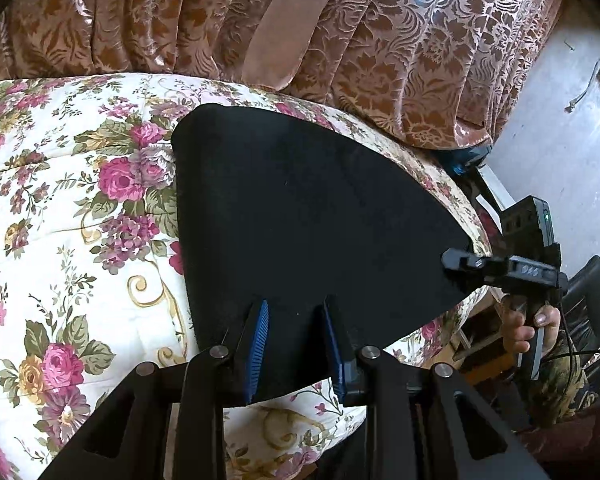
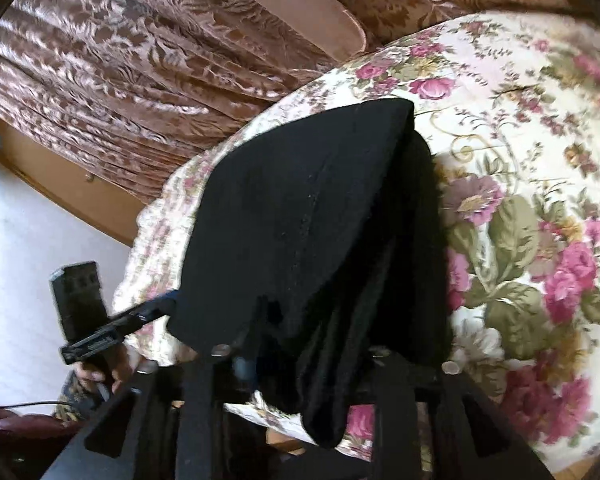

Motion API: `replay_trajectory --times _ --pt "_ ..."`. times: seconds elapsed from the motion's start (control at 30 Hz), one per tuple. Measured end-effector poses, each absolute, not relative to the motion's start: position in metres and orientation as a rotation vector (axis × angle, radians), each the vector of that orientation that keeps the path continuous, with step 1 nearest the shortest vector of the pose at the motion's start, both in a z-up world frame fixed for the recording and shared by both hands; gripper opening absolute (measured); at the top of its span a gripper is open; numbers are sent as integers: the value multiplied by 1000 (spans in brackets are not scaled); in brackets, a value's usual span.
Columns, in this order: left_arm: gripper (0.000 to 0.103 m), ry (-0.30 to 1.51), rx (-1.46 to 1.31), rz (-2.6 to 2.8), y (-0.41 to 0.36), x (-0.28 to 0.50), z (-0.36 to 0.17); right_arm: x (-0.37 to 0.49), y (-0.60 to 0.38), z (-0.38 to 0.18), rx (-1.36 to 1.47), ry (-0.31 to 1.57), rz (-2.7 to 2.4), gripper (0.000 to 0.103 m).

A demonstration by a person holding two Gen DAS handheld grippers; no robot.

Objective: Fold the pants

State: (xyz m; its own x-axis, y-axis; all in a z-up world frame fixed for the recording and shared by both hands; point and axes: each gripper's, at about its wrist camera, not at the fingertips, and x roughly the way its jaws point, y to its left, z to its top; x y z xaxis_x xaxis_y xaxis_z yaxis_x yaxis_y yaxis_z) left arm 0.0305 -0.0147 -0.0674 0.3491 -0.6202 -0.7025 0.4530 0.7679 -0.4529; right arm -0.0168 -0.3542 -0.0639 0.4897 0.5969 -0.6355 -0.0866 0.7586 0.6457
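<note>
The black pants [image 1: 300, 216] lie folded on the floral quilt [image 1: 60, 240]. My left gripper [image 1: 296, 320] sits over their near edge, its blue-padded jaws apart with cloth between and under them. The right gripper shows at the pants' right corner [image 1: 460, 262], closed on the cloth. In the right wrist view the pants [image 2: 308, 220] drape over my right gripper [image 2: 300, 340], whose fingers are buried in the fabric and lift a fold. The left gripper [image 2: 156, 308] shows at the pants' left edge.
Brown patterned curtains [image 1: 380, 40] hang behind the bed. The bed edge runs along the right, with grey floor [image 1: 560, 140] beyond. A hand [image 1: 528, 328] holds the right gripper's handle. The quilt [image 2: 520, 200] spreads to the right.
</note>
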Motion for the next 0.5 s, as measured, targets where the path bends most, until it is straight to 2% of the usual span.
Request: replay_trajectory --times 0.07,0.13,0.33,0.4,0.43,0.47,0.5 --pt "27 997 -188 -697 -16 31 -69 -11 -356 -64 635 956 471 58" --pt "27 999 -183 -692 -17 32 -70 0 -359 -65 677 932 487 62" --pt "27 1004 -176 -683 -19 32 -69 45 -377 -79 878 894 529 62" --pt "27 1003 -169 -682 -20 32 -68 57 -383 -85 951 871 529 56" --pt "27 1001 -162 -680 -20 32 -68 61 -386 -85 968 853 518 44" --pt "27 999 -151 -678 -21 31 -67 64 -387 -84 960 835 499 26" --pt "27 996 -137 -675 -22 31 -67 65 -386 -80 924 823 475 18"
